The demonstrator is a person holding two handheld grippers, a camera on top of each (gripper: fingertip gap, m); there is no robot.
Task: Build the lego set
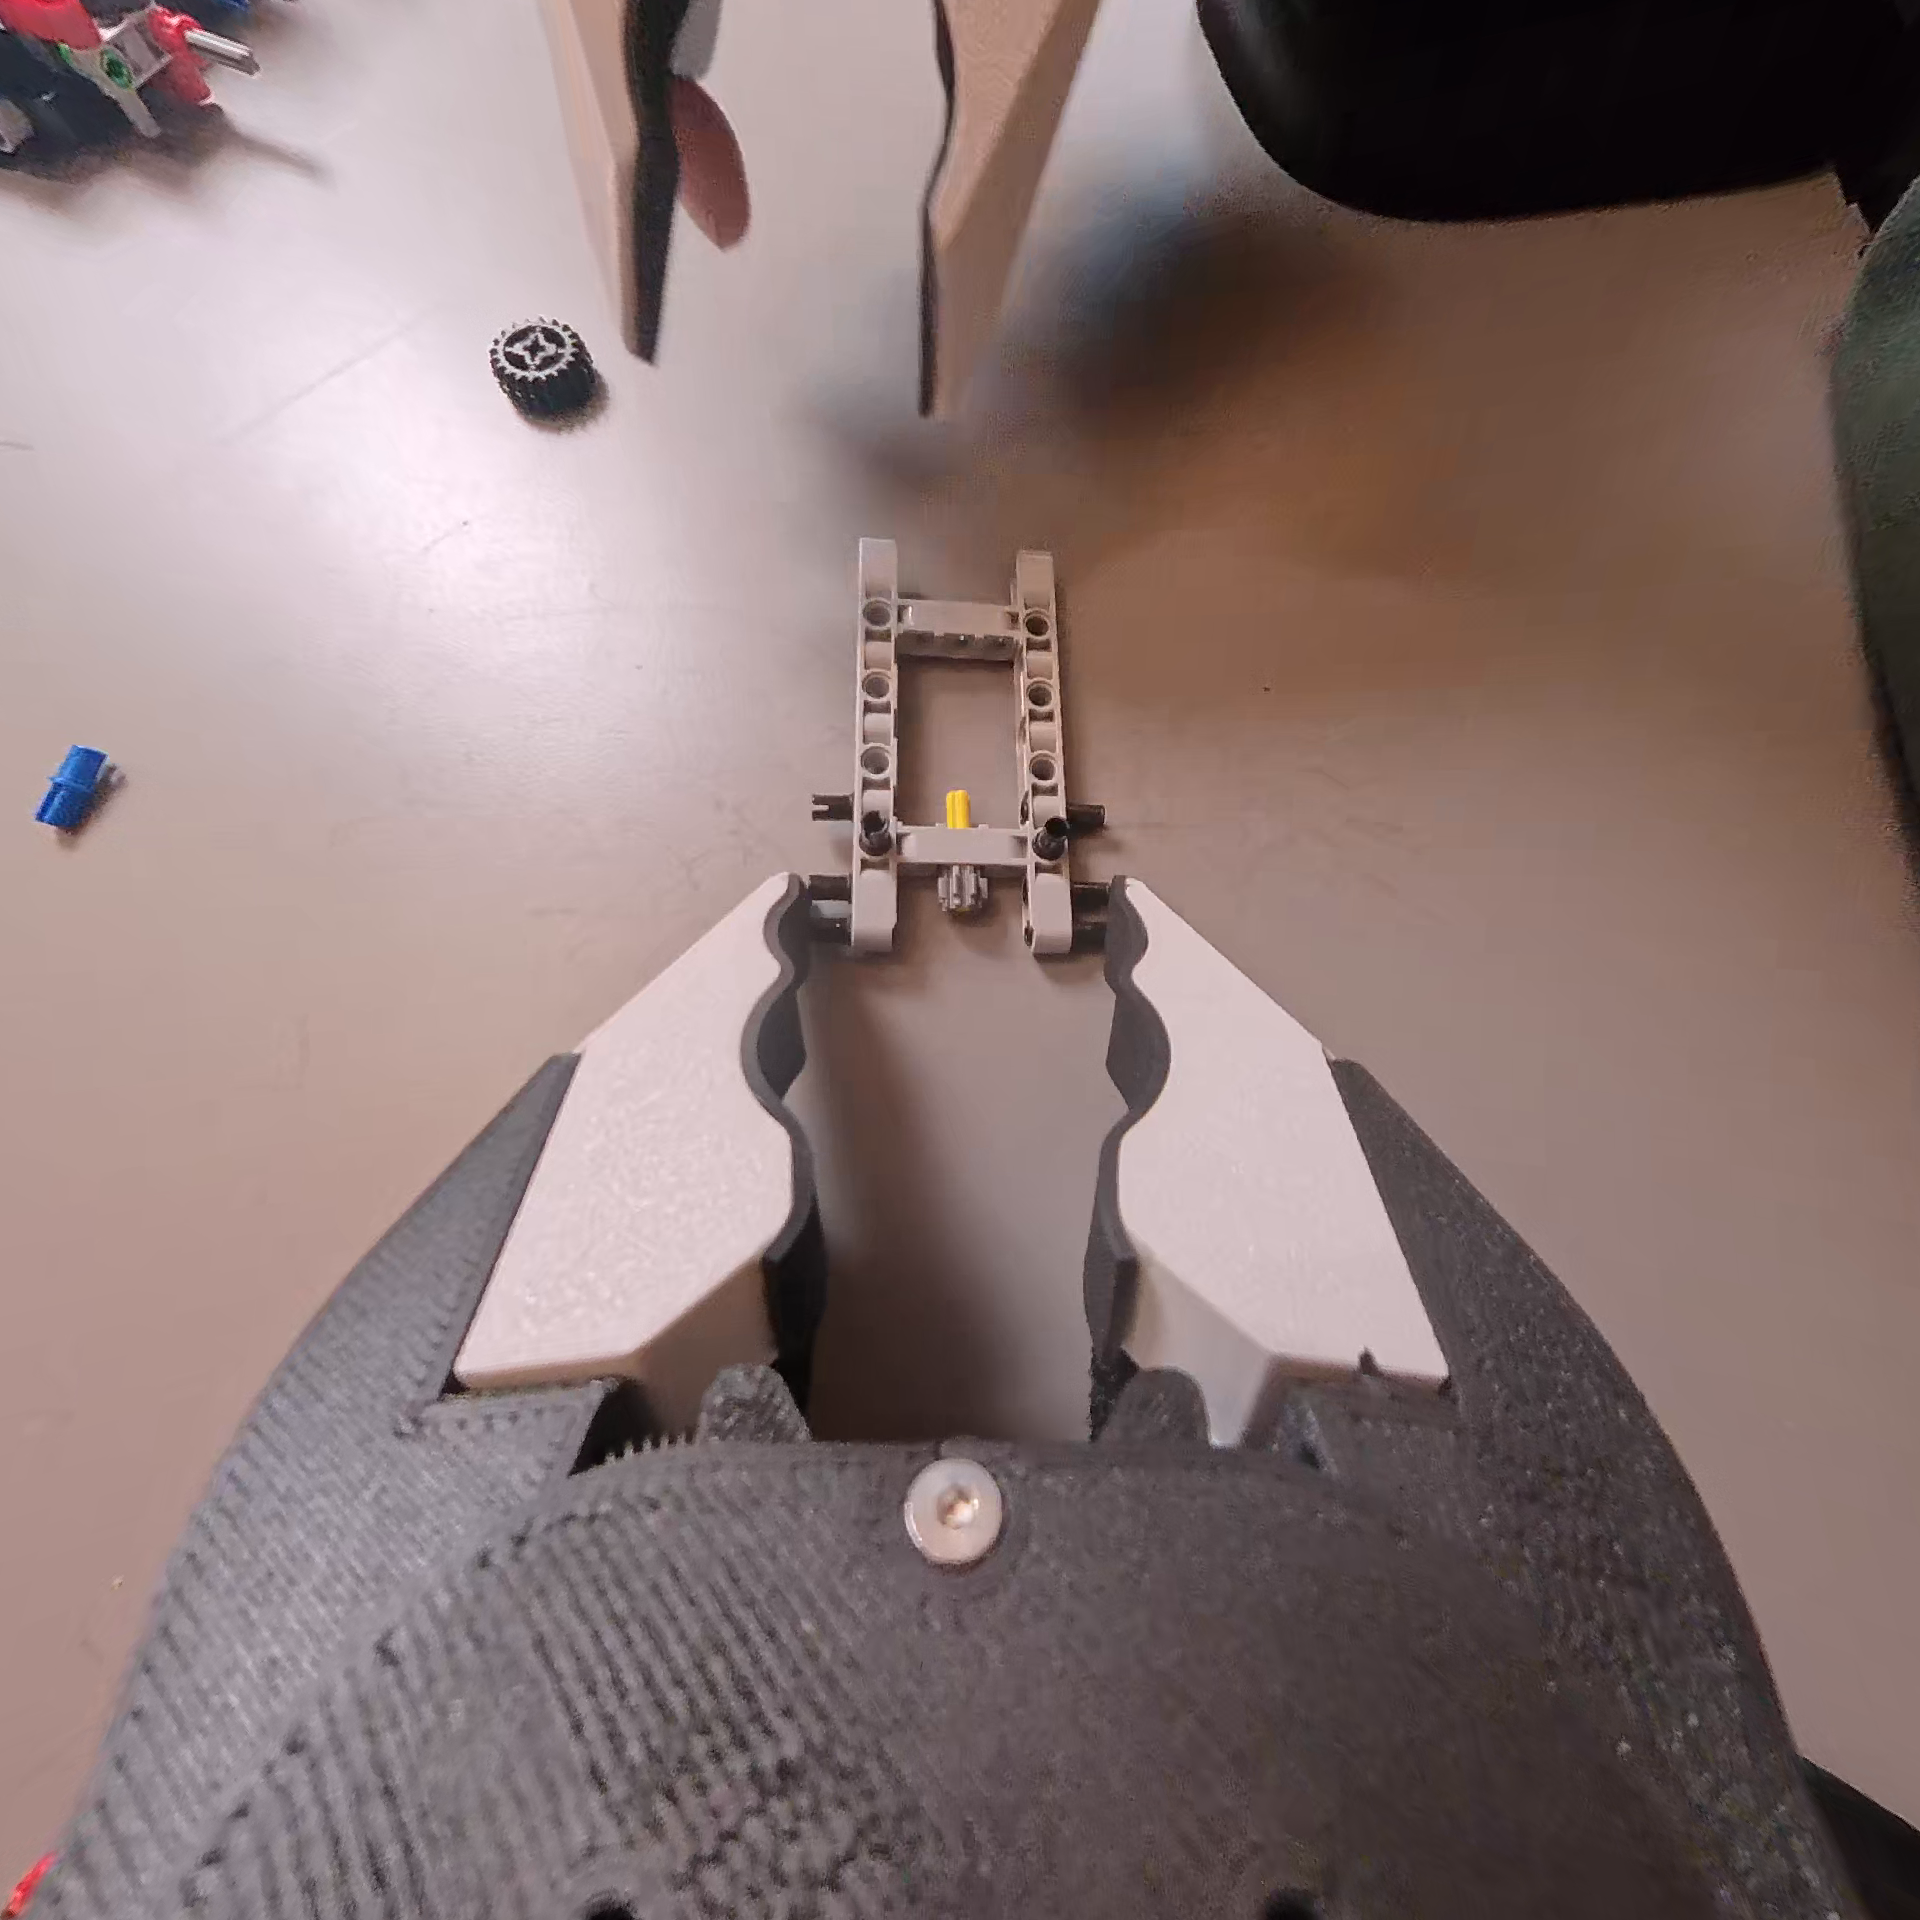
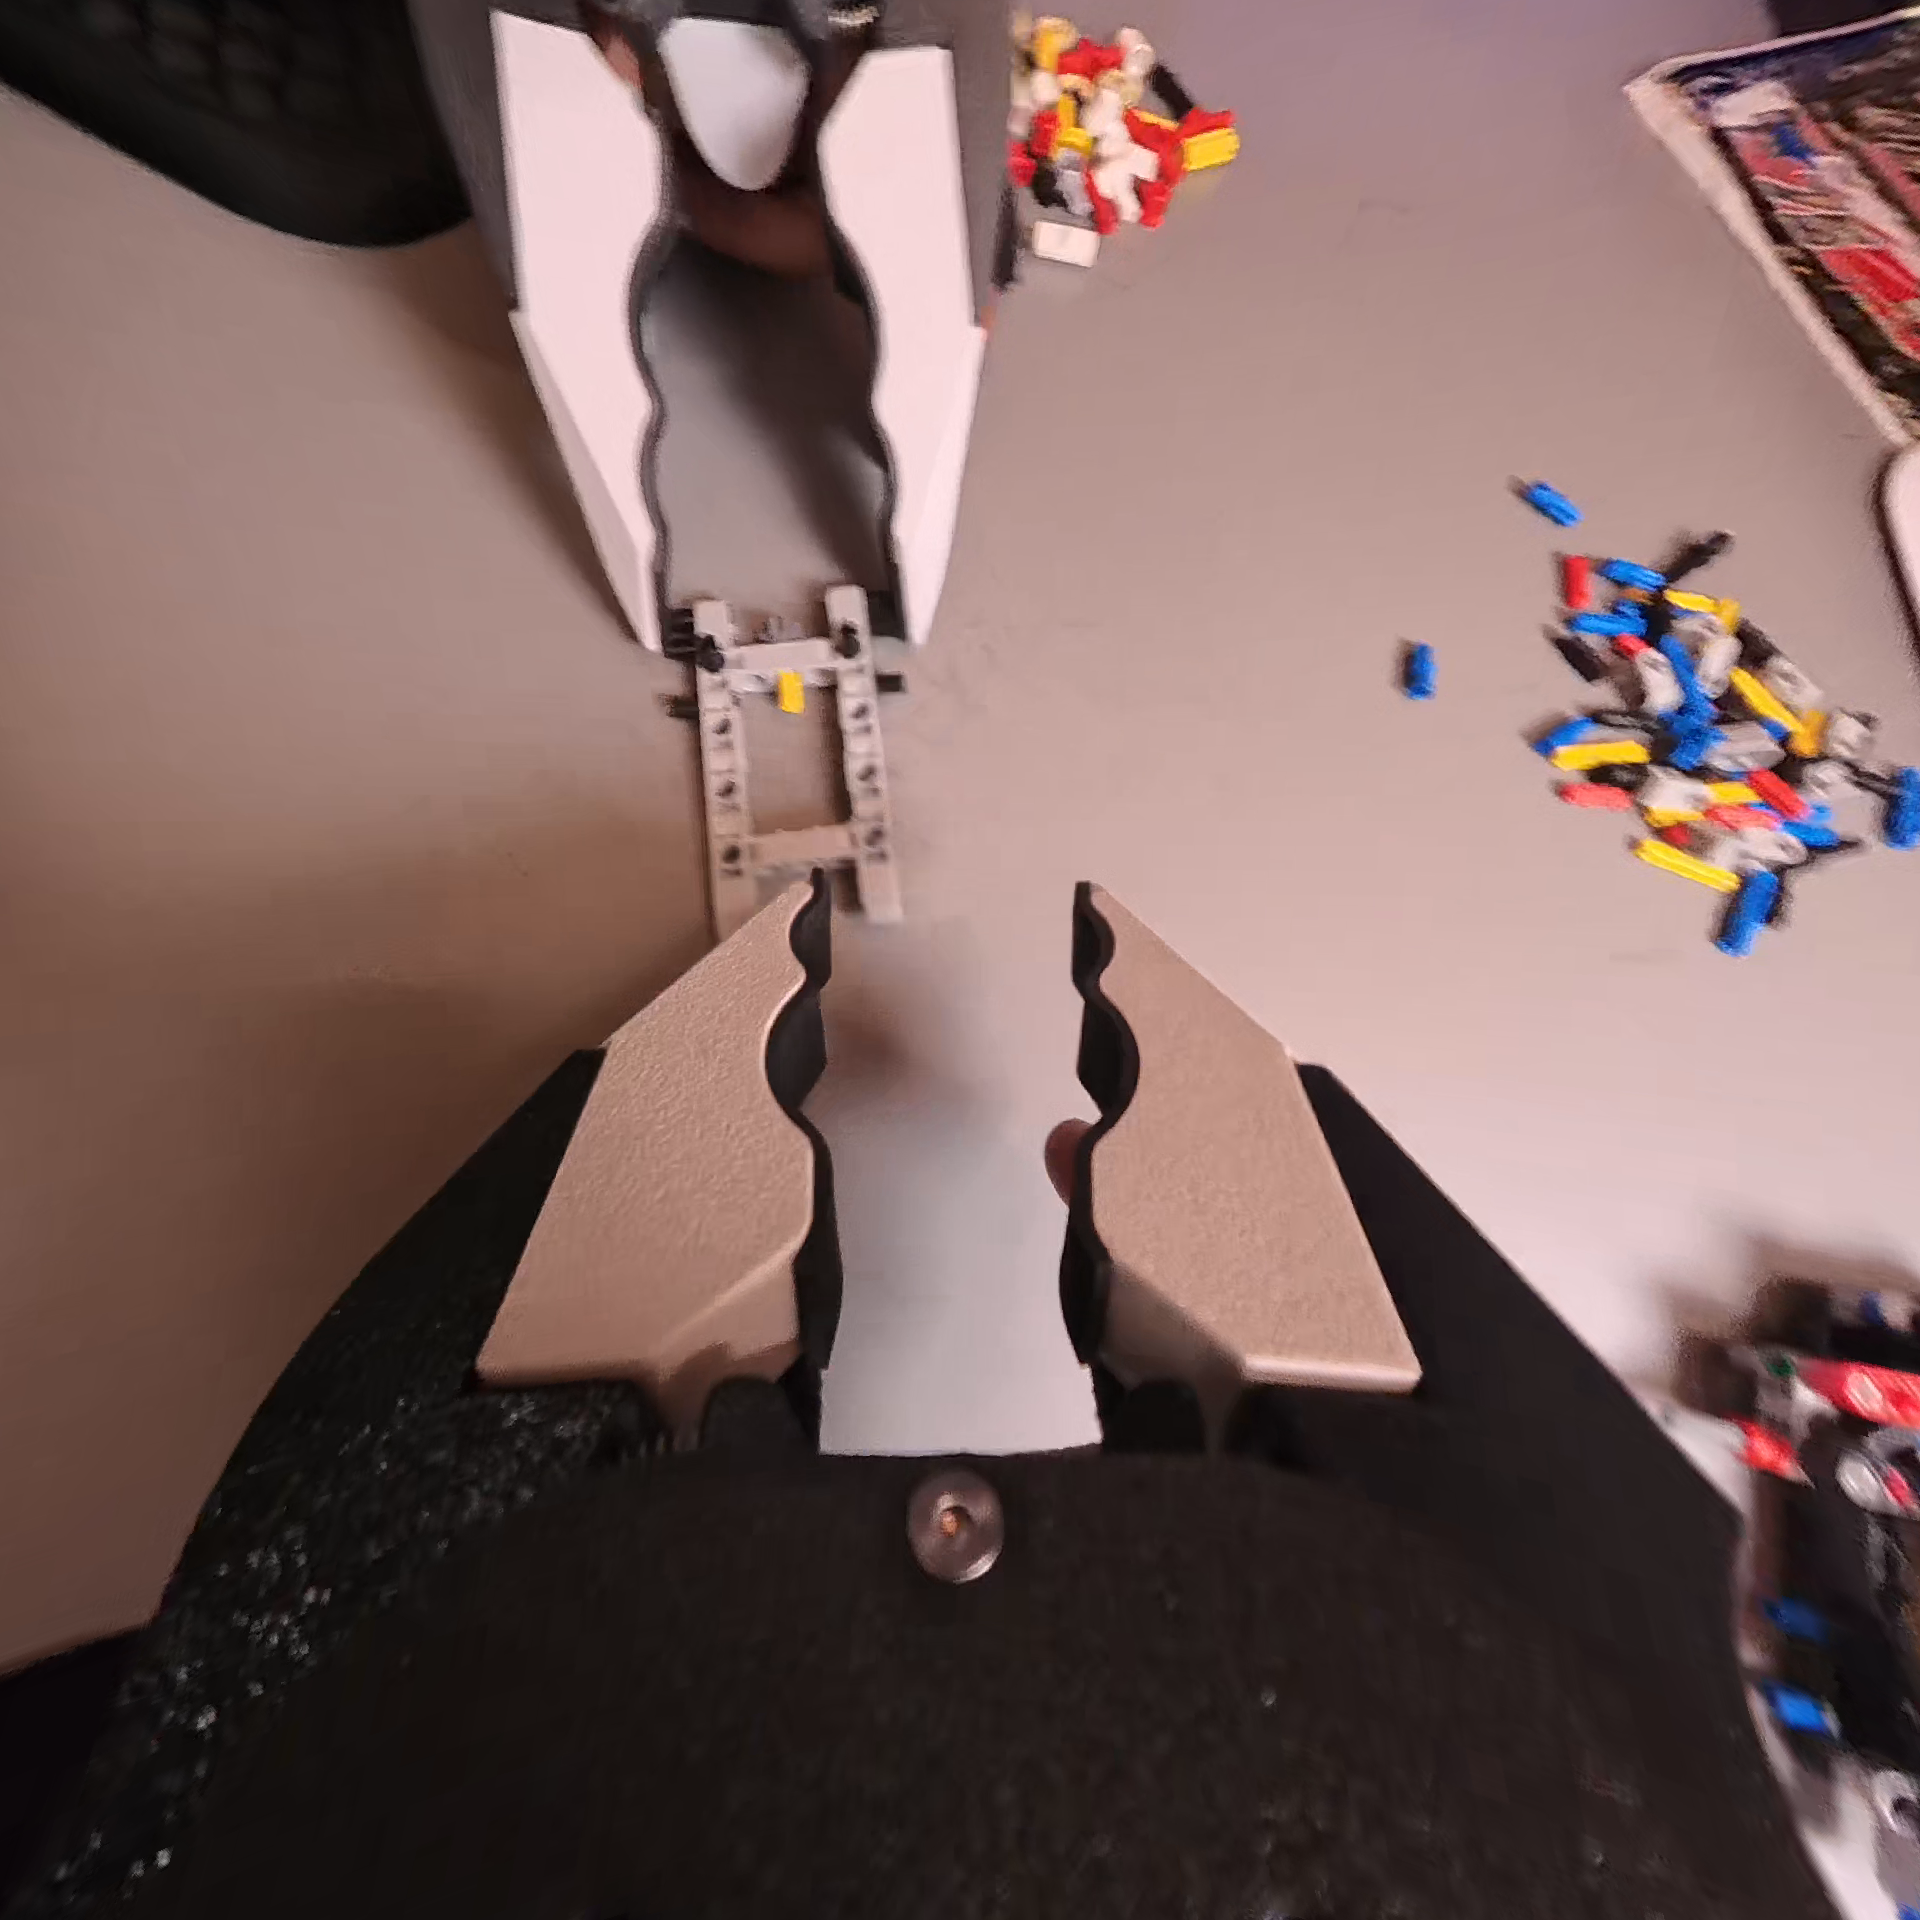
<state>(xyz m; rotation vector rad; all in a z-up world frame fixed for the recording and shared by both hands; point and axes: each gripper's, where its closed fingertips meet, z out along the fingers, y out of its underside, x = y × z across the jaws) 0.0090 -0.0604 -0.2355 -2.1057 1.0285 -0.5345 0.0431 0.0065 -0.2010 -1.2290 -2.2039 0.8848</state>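
Observation:
A grey Technic frame point(image 1: 878, 717) lies flat on the table, with black pins at its near end, a short yellow axle point(image 1: 956, 808) and a small grey gear point(image 1: 958, 891). My left gripper point(image 1: 958, 902) spans that end, and its fingertips touch the outer pins on both sides. In the right wrist view the frame point(image 2: 727, 769) lies between the two grippers, with the left gripper point(image 2: 784, 623) at its far end. My right gripper point(image 2: 951, 894) is open and empty, its left fingertip over the frame's near corner. It also shows, blurred, in the left wrist view point(image 1: 784, 379).
A black gear wheel point(image 1: 548, 366) and a blue pin point(image 1: 73, 787) lie to the left. A part-built model point(image 1: 104, 73) sits far left. A pile of loose pieces point(image 2: 1714, 738), a red-yellow pile point(image 2: 1117, 135), a booklet point(image 2: 1829, 177) and another build point(image 2: 1829, 1455) are at right. Left tips to right tips: about 9 cm. The right tips stand about 6 cm off the black gear wheel point(image 1: 548, 366).

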